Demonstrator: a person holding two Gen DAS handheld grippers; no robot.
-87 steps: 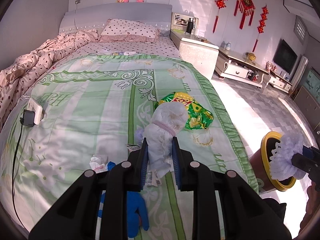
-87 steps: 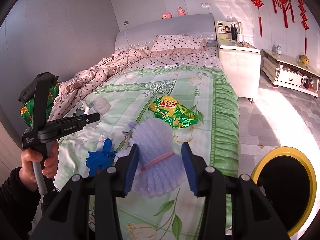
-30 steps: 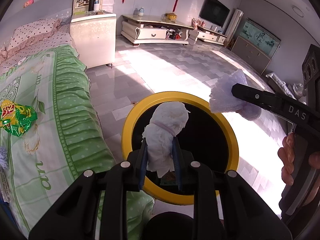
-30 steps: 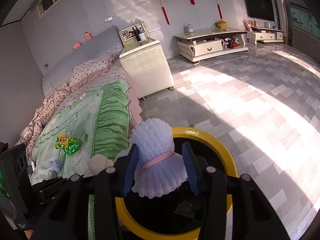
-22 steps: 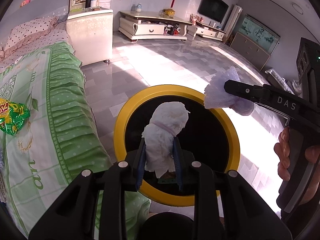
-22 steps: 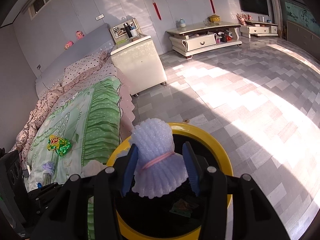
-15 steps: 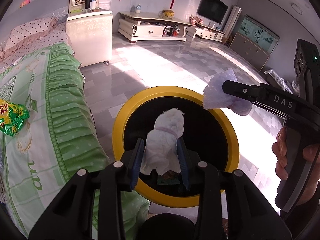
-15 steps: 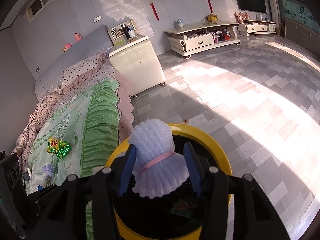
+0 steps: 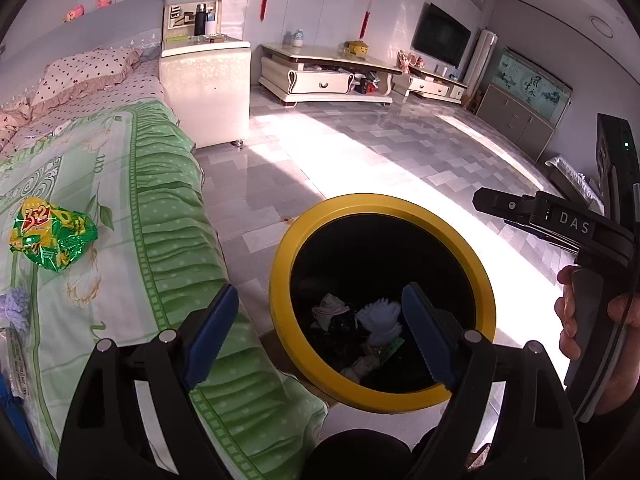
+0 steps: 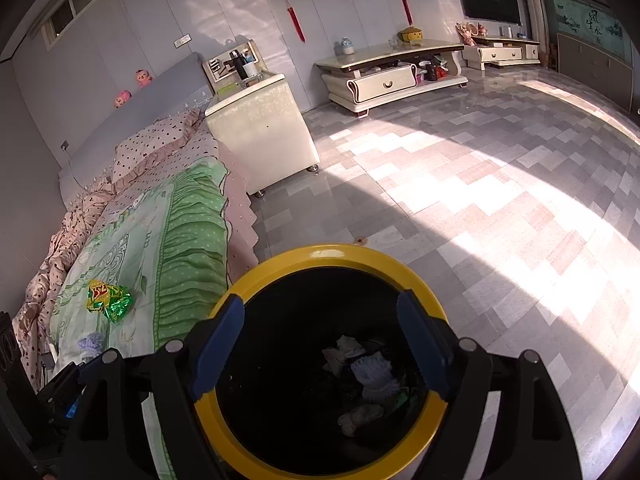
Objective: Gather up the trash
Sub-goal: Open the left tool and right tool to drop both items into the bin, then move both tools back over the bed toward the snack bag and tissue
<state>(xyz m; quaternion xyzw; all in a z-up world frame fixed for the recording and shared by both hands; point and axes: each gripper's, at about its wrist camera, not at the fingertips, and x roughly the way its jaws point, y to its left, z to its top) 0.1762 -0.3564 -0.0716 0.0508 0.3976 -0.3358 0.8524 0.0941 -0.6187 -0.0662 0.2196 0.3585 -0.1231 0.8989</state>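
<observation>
A yellow-rimmed black trash bin (image 9: 280, 264) stands on the floor by the bed; it also shows in the right wrist view (image 10: 320, 254). My left gripper (image 9: 320, 328) is open and empty above its left rim. My right gripper (image 10: 320, 340) is open and empty over the bin; its body shows in the left wrist view (image 9: 552, 220). Inside lie the white foam net (image 9: 378, 318), the lilac foam net (image 10: 376, 374) and other scraps. A green snack wrapper (image 9: 52, 238) and a lilac foam net (image 9: 16, 308) lie on the green quilt (image 9: 132, 216).
A white nightstand (image 9: 204, 92) stands by the bed head. A cream TV console (image 9: 332, 78) lines the far wall. Grey tiled floor (image 9: 400, 160) spreads right of the bin. A blue item (image 9: 10, 404) lies at the bed's near edge.
Both grippers opened over the bin. The white foam net and the lilac foam net dropped out of the jaws and now lie inside the bin.
</observation>
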